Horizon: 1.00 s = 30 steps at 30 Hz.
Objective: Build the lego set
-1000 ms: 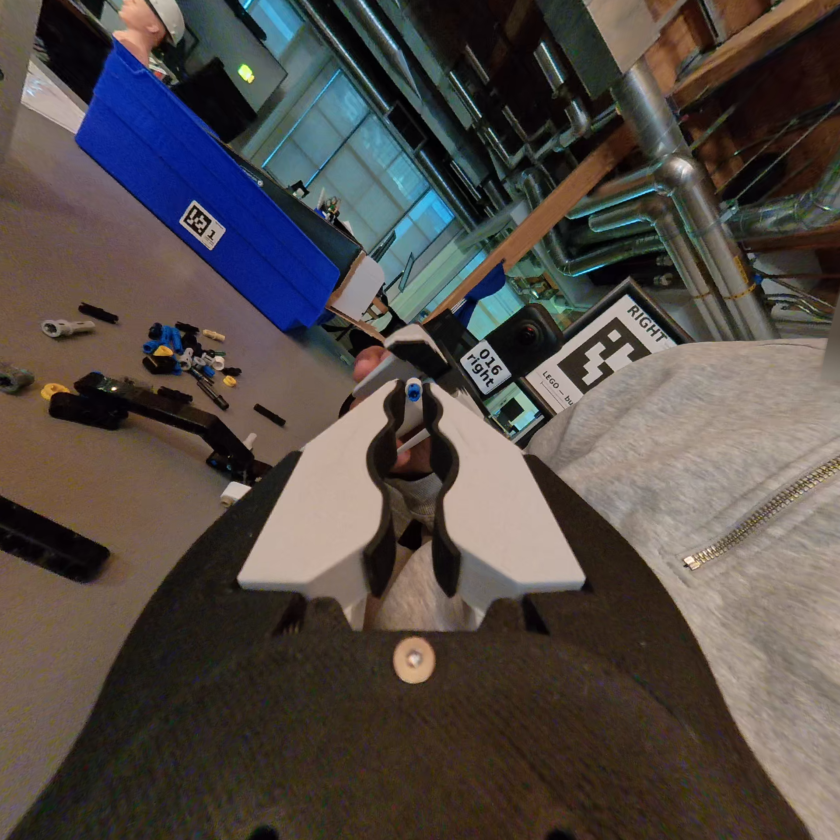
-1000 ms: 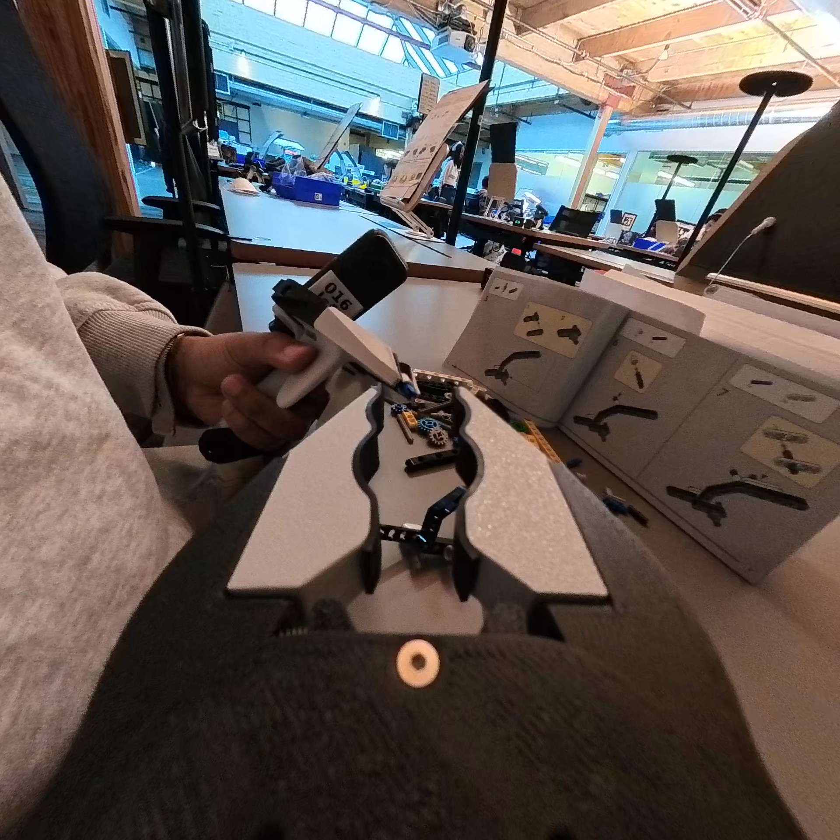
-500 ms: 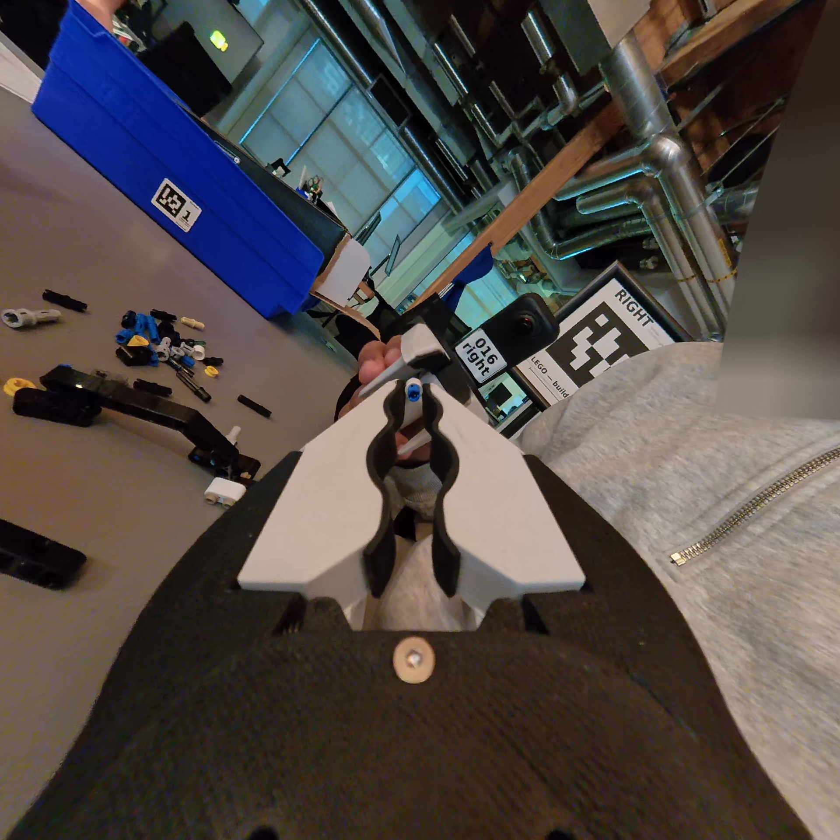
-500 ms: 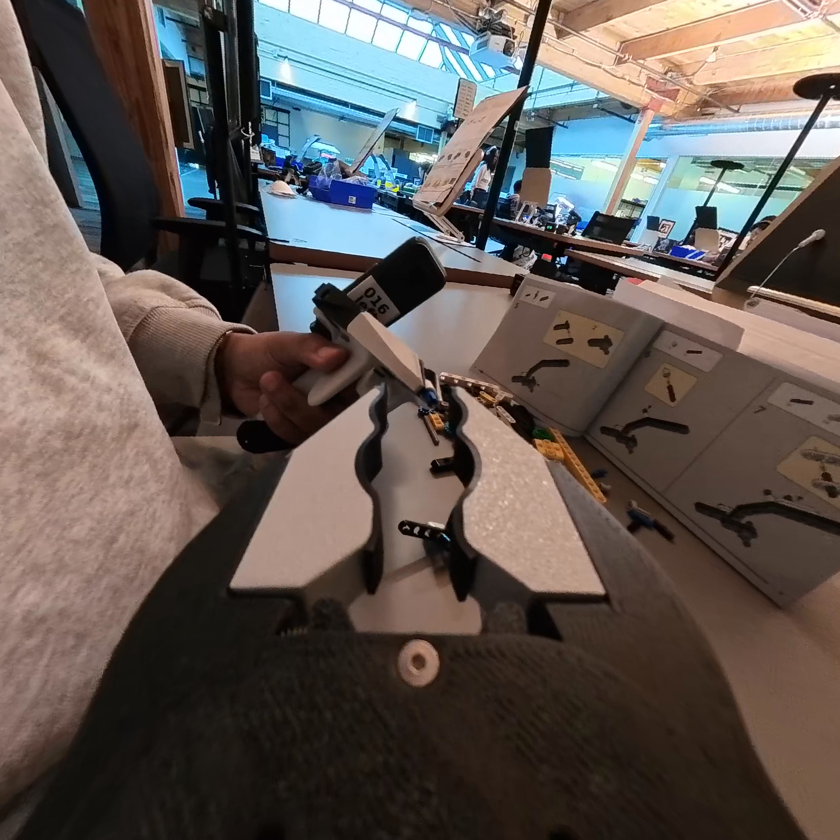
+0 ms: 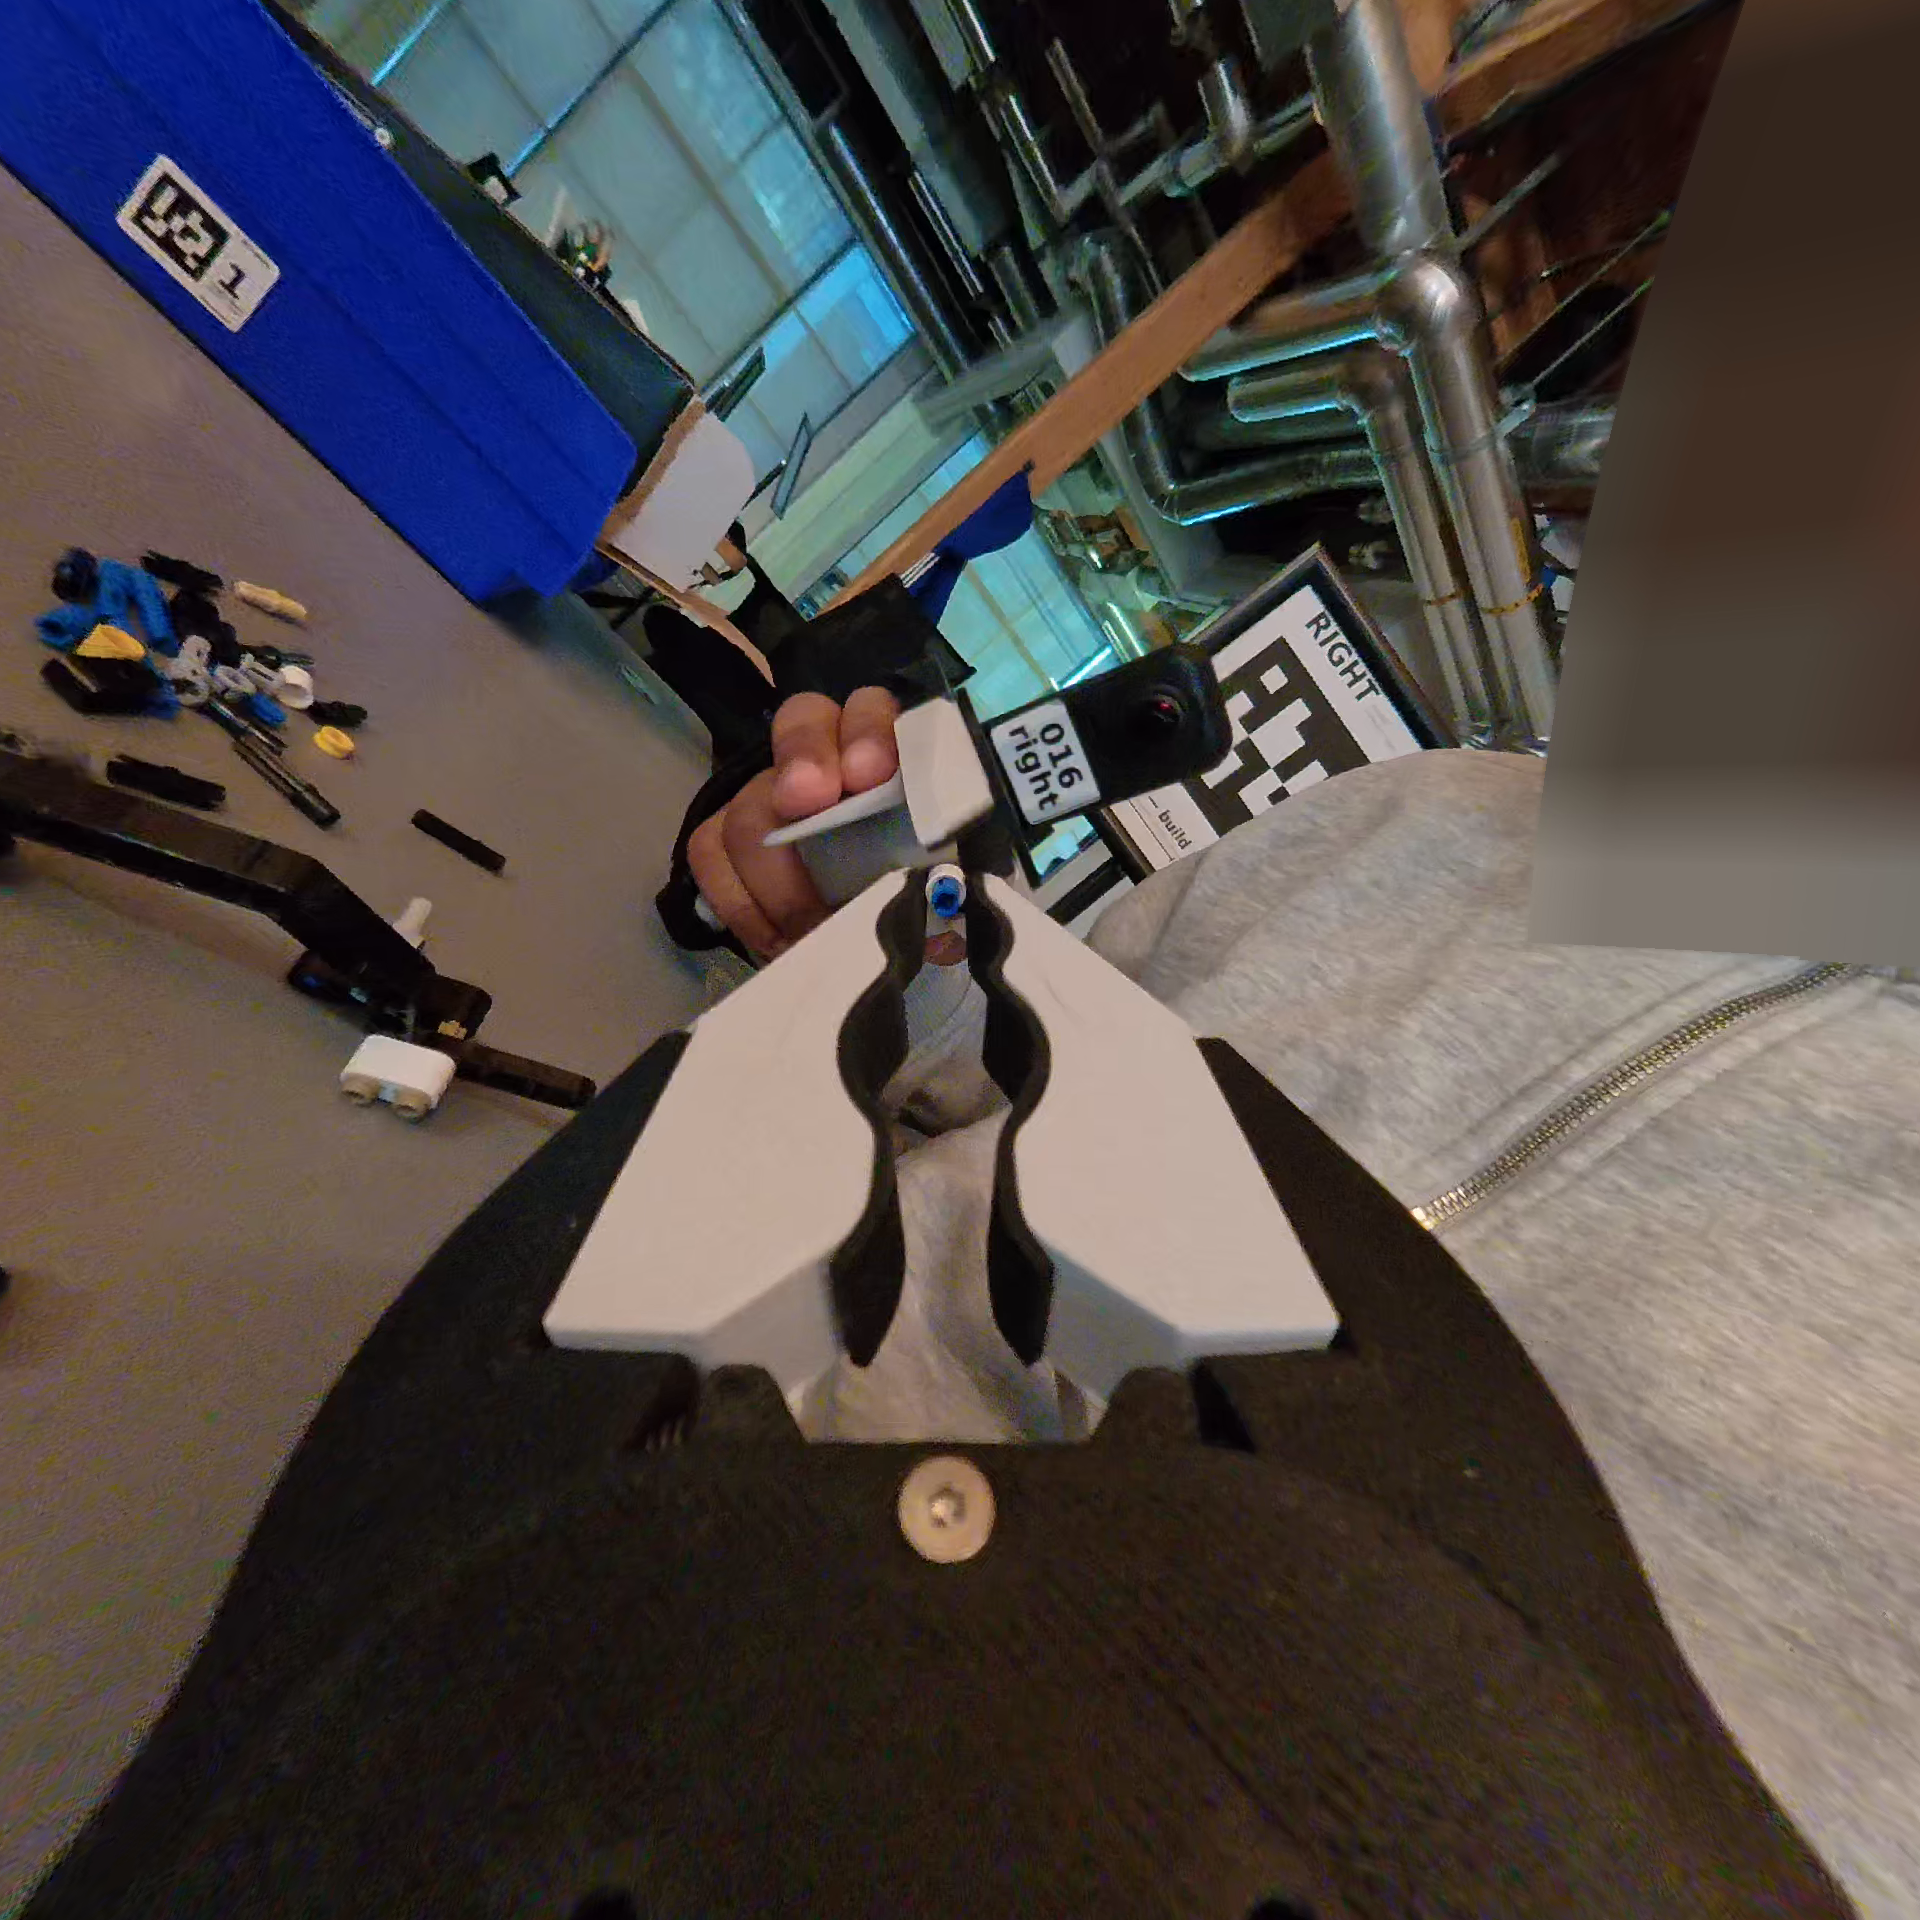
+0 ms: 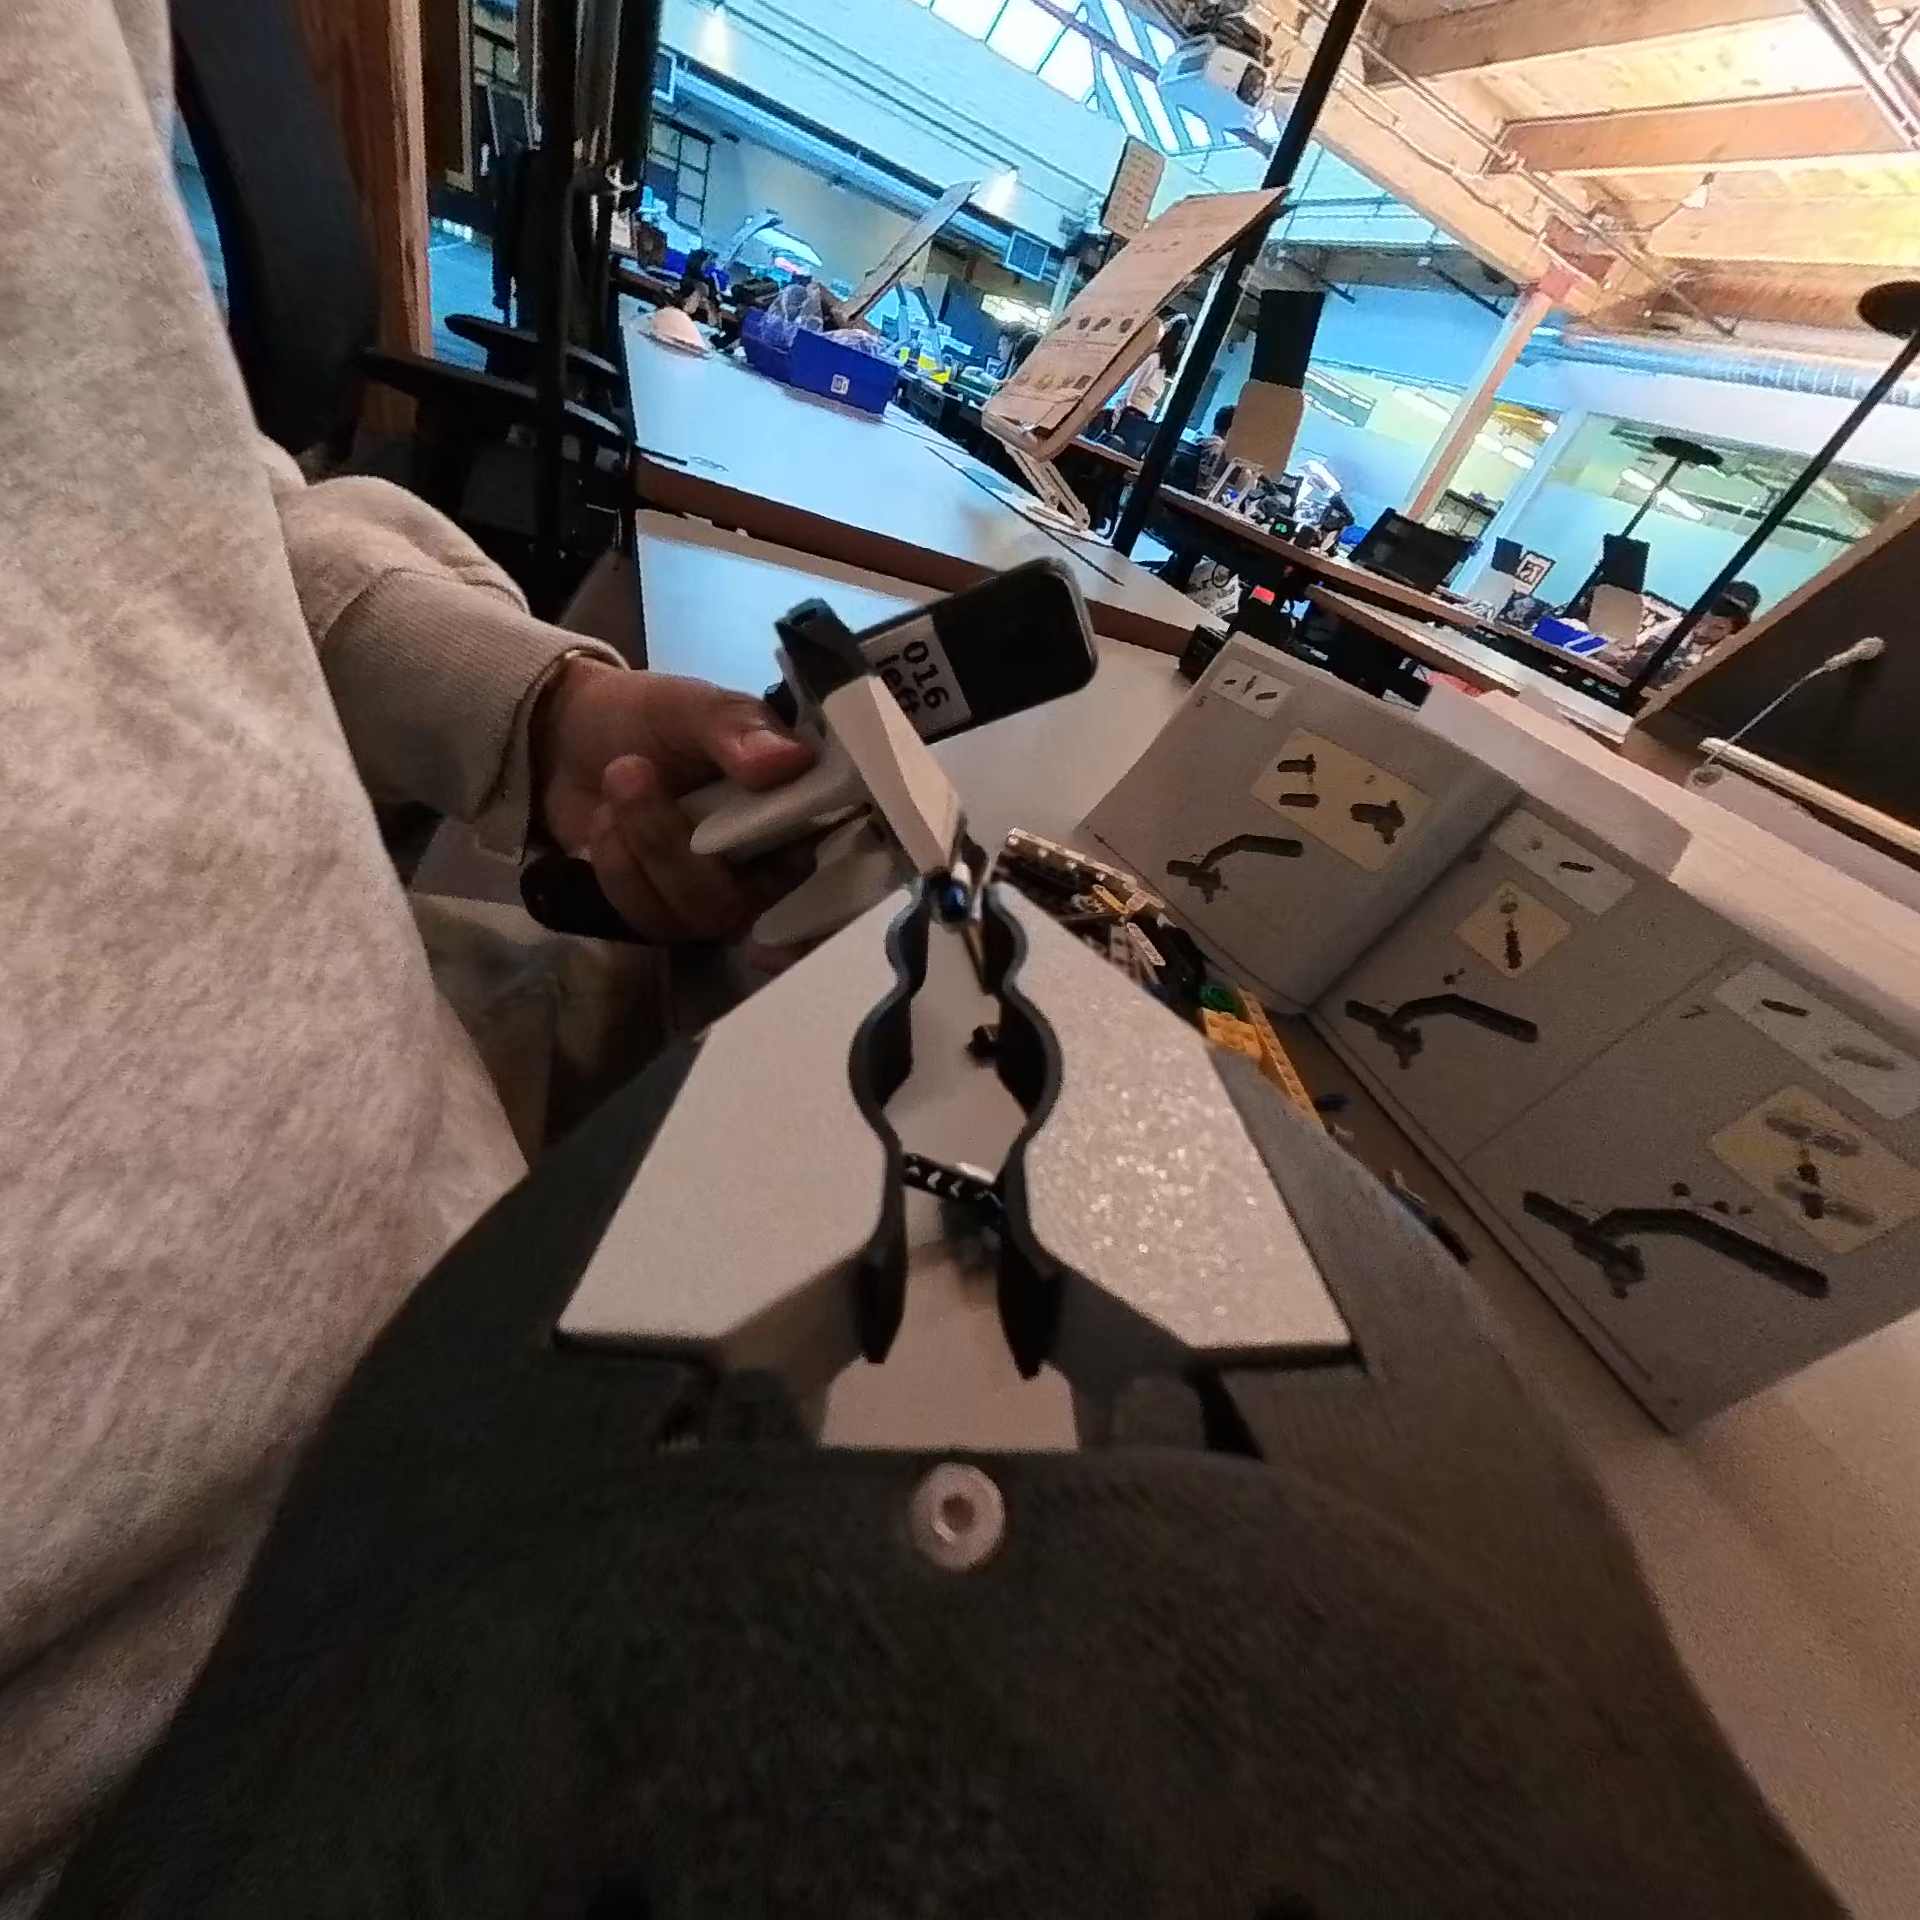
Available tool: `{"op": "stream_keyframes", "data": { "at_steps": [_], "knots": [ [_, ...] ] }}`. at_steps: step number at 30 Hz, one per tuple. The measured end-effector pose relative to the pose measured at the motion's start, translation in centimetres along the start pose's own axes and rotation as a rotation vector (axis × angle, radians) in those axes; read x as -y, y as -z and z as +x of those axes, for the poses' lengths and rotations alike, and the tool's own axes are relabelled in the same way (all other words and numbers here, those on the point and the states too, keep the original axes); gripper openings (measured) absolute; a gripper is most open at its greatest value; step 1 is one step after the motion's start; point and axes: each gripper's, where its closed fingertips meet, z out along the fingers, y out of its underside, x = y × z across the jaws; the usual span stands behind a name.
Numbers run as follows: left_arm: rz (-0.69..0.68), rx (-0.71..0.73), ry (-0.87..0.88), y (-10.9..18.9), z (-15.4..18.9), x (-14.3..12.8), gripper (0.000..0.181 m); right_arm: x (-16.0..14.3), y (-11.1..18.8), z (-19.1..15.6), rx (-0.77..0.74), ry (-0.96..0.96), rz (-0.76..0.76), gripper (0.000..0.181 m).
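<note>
Left gripper (image 5: 940, 902) pinching small blue pin (image 5: 943, 896) at tips, axis pointing toward right gripper (image 6: 951, 904). Right gripper's tips meet at the same pin; whether its jaws grip it, cannot tell. Both held above table (image 5: 499, 727), black beam assembly (image 5: 260, 883) far left.
</note>
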Motion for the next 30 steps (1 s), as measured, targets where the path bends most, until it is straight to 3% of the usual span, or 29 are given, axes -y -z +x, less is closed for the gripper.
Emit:
{"op": "stream_keyframes", "data": {
  "at_steps": [8, 15, 30],
  "knots": [
    [-0.019, -0.005, -0.021, -0.2, 0.2, -0.3, 0.006, 0.1, 0.3, -0.5, 0.042, 0.009, -0.018, 0.003],
    [0.005, -0.008, -0.038, 0.0, 0.4, 0.0, 0.017, 0.5, 1.0, -0.4, 0.069, -0.035, -0.012, 0.003],
    [-0.067, 0.012, -0.105, -0.5, 0.5, -1.1, 0.006, 0.3, 0.9, -1.5, 0.139, -0.044, -0.042, 0.002]
  ]
}}
